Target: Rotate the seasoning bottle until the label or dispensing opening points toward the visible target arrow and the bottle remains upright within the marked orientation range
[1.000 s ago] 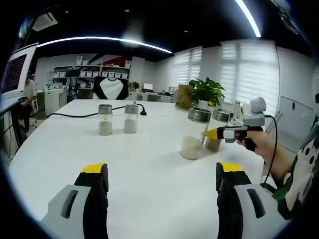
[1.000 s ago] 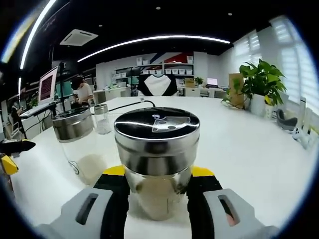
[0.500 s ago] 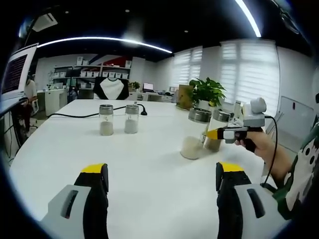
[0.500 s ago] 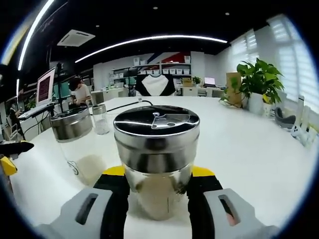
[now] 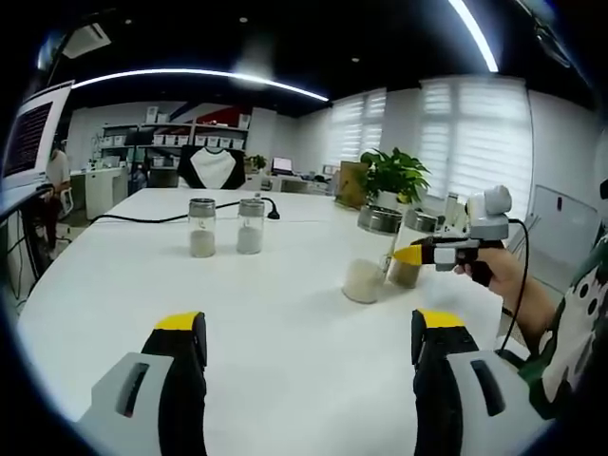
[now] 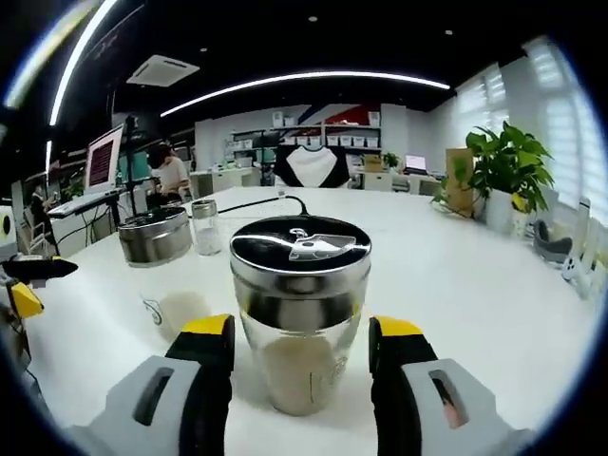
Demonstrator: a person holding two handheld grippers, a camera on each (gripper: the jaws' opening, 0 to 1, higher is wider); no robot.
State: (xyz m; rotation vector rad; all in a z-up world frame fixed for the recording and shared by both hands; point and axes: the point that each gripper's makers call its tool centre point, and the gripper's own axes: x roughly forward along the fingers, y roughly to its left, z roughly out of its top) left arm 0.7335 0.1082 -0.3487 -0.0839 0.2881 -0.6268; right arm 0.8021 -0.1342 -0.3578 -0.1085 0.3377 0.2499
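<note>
Right gripper (image 6: 302, 347) has its jaws apart, the seasoning bottle (image 6: 300, 313) standing upright between them, unclamped. No arrow spotted, so alignment's unclear. Left gripper (image 5: 309, 337) sits wide apart, empty.

- No text, brand or number is showing legibly anywhere.
- The monitor (image 6: 103, 163) at far left is displaying lines too small and blurred to read.

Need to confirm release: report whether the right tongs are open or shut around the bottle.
Open. In the right gripper view, the right tongs straddle the upright seasoning bottle, with gaps showing on both sides.
</note>
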